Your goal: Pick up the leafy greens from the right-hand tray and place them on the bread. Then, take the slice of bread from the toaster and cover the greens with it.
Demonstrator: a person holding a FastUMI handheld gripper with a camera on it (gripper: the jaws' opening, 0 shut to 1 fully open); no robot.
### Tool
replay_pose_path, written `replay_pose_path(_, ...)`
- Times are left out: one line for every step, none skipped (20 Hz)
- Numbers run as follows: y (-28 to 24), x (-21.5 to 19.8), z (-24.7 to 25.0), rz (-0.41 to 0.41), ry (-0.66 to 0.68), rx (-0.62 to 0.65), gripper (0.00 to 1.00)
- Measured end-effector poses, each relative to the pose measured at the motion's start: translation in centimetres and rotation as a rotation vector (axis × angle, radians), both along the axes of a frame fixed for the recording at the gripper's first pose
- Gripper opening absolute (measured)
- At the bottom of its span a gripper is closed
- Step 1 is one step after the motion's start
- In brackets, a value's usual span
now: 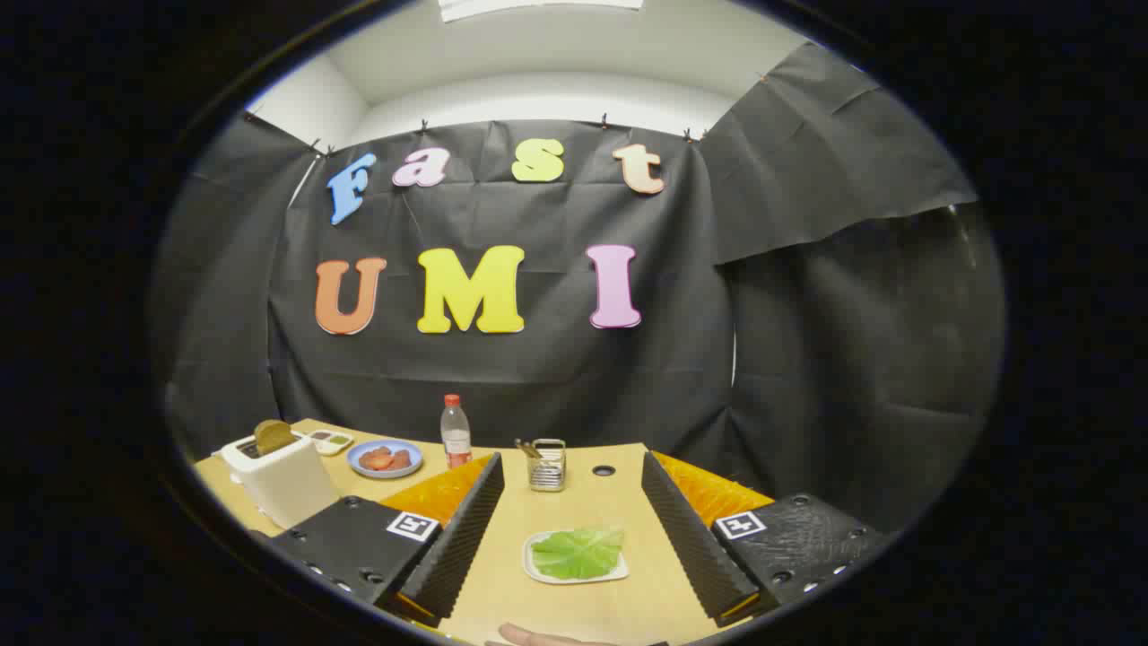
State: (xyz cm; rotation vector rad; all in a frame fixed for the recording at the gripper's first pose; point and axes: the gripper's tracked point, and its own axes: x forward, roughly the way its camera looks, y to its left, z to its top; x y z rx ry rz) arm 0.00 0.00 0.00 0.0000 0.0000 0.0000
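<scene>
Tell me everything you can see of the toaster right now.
The toaster is a pale cream, boxy unit with rounded edges, looking like plastic. It stands upright on the wooden table, beyond one finger of the open gripper. A browned bread slice sticks up out of its top slot. A small dish and a blue plate sit just behind it.

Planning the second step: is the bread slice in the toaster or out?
In: the bread slice sticks up from the toaster. Gripper open.

Green leafy greens [578,552], white tray [542,571], cream toaster [282,480], blue plate [384,468], red-capped bottle [456,432]
</scene>
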Motion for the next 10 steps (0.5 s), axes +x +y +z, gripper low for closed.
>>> replay_pose_path(-0.3,0.4,-0.2,0.001,0.005,0.000,0.96)
replay_pose_path(-0.8,0.8,-0.4,0.000,0.010,0.003,0.96)
replay_pose_path(-1.1,1.2,-0.6,0.001,0.014,0.005,0.96)
replay_pose_path(-1.4,1.7,-0.8,0.001,0.018,0.008,0.96)
replay_pose_path(-1.7,2.1,-1.0,-0.001,0.021,0.013,0.96)
replay_pose_path(-1.9,2.4,-1.1,0.003,0.021,0.022,0.96)
replay_pose_path(-2.2,2.6,-1.3,0.003,0.025,0.027,0.96)
replay_pose_path(-2.4,2.8,-1.5,0.002,0.031,0.026,0.96)
replay_pose_path(-2.5,3.2,-1.7,0.001,0.035,0.022,0.96)
replay_pose_path(-2.7,3.6,-1.9,-0.005,0.042,0.016,0.96)
